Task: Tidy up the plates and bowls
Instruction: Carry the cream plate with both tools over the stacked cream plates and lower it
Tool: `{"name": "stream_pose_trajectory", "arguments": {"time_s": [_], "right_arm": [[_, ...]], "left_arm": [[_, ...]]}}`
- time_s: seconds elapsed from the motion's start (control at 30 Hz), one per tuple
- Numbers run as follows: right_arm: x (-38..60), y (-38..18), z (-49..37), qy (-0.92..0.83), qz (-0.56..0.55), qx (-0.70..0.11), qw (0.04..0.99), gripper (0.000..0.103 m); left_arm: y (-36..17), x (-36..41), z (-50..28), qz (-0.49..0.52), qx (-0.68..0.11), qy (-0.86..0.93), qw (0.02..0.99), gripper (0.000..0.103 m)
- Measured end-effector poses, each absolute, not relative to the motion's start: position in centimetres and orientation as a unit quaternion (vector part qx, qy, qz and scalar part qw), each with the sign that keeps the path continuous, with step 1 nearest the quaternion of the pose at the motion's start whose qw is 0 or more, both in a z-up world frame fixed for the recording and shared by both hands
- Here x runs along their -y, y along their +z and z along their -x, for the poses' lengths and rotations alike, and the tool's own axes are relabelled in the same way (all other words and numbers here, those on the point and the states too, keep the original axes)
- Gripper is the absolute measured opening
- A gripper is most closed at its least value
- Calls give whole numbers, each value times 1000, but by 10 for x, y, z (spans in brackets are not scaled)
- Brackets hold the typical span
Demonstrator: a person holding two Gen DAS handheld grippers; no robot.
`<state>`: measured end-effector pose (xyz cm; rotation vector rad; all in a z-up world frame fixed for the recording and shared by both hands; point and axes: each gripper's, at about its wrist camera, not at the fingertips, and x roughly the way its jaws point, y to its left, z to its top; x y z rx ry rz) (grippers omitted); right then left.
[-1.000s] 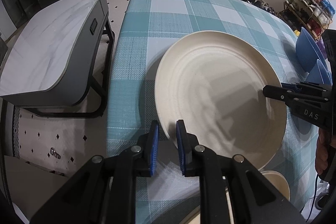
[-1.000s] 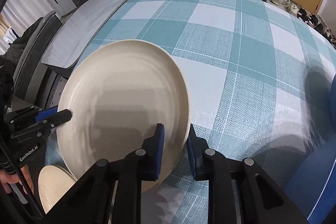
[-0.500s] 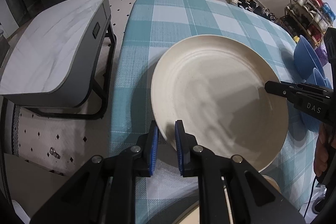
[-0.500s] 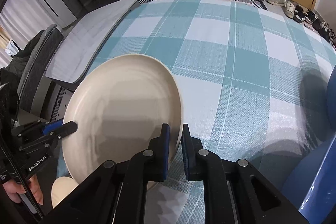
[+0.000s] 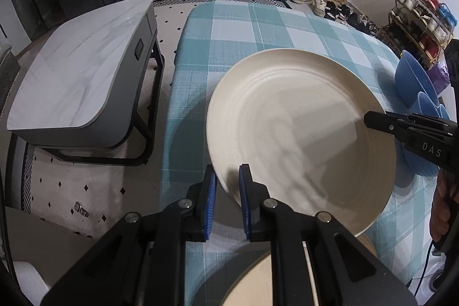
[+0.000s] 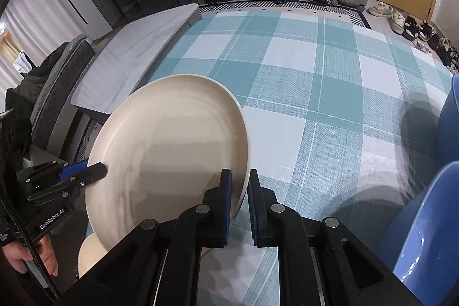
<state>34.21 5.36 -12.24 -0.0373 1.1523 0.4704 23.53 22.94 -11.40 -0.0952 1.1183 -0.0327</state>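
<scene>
Blue fingers (image 5: 211,185) of the left gripper (image 5: 226,182) clamp the cream plate (image 5: 301,134) at its seven o'clock rim above the checked tablecloth (image 5: 243,27), blue bowls (image 5: 413,88) at three o'clock. From the right wrist, the right gripper (image 6: 238,185) pinches the plate's five o'clock rim.

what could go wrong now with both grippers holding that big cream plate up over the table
Each grip is thin: the left gripper and right gripper pinch only the rim of the cream plate, so it could slip or tilt. A smaller cream dish lies below it, and blue bowls stand close by; a drop or swing could hit them.
</scene>
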Motion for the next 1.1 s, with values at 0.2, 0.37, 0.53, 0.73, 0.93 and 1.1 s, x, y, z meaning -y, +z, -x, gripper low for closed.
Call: {"name": "stream_pose_trajectory", "arguments": {"time_s": [0.2, 0.37, 0.53, 0.73, 0.93, 1.1], "right_arm": [[-51, -108, -323, 228, 20, -527, 818, 11], [-48, -103, -305, 235, 18, -525, 818, 11], [-50, -103, -285, 243, 21, -522, 817, 11], [-51, -101, -257, 253, 22, -515, 819, 11], [-51, -98, -232, 256, 27, -506, 823, 11], [-52, -96, -209, 259, 40, -493, 830, 11]], "left_arm": [[-104, -226, -220, 44, -523, -11, 851, 14], [-99, -225, -204, 45, -521, -6, 852, 14], [-97, -224, -181, 45, -519, 2, 854, 14], [-94, -222, -155, 49, -514, 11, 856, 14], [-96, -221, -131, 52, -512, 16, 857, 14], [-95, -220, -115, 46, -511, 21, 858, 14]]}}
